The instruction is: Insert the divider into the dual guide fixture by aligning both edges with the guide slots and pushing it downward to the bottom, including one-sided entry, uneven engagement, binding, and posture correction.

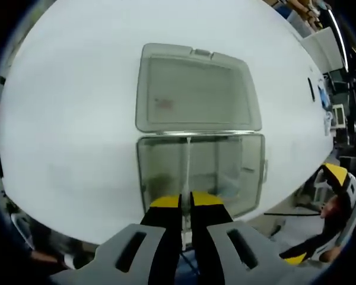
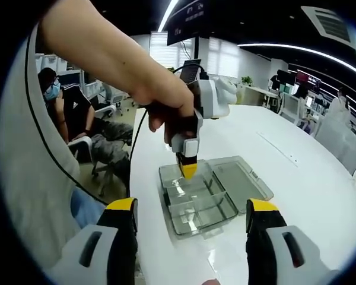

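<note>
Clear divider [image 1: 188, 155] upright in open transparent box [image 1: 253, 169], lid [image 1: 196, 89] flat

Left gripper view: looks steeply down, close over the clear box [image 1: 199, 169], open lid [image 1: 196, 89] at upper centre, white table [image 1: 65, 130] around it; right gripper view: sits farther back and higher, faces across the table [image 2: 308, 178] toward the office, box [image 2: 199, 205] at frame centre; shared: box, lid [image 2: 243, 178], table; the left gripper [image 2: 188, 171] shows above the box.

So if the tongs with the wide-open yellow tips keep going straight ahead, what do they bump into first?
Probably the clear plastic box on the white table. The right tongs point at its near end, open, with nothing between. Depth is hard to judge, so they might touch the table first.
</note>
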Demonstrator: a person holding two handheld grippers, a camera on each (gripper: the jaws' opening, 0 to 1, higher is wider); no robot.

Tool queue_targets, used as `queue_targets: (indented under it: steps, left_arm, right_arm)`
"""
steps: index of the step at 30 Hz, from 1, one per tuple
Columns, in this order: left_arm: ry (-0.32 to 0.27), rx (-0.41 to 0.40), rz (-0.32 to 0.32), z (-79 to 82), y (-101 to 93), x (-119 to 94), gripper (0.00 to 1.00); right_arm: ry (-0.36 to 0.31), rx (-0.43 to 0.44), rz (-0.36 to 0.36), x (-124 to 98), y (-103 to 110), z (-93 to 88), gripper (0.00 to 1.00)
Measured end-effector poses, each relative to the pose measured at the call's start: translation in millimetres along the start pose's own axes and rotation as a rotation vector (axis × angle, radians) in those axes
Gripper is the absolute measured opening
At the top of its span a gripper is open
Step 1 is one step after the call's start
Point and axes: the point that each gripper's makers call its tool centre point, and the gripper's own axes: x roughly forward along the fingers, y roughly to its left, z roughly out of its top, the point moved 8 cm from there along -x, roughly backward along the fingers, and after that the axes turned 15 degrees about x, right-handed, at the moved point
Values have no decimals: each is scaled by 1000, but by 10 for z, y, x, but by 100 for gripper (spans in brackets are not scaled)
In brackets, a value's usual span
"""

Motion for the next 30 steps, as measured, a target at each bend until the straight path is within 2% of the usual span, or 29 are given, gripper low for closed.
queue_targets:
  steps: [30]
  left_arm:
    - [-10, 22, 5, 19, -13, 21, 0]
  right_arm:
    - [-1, 7, 2, 12, 4, -13, 72]
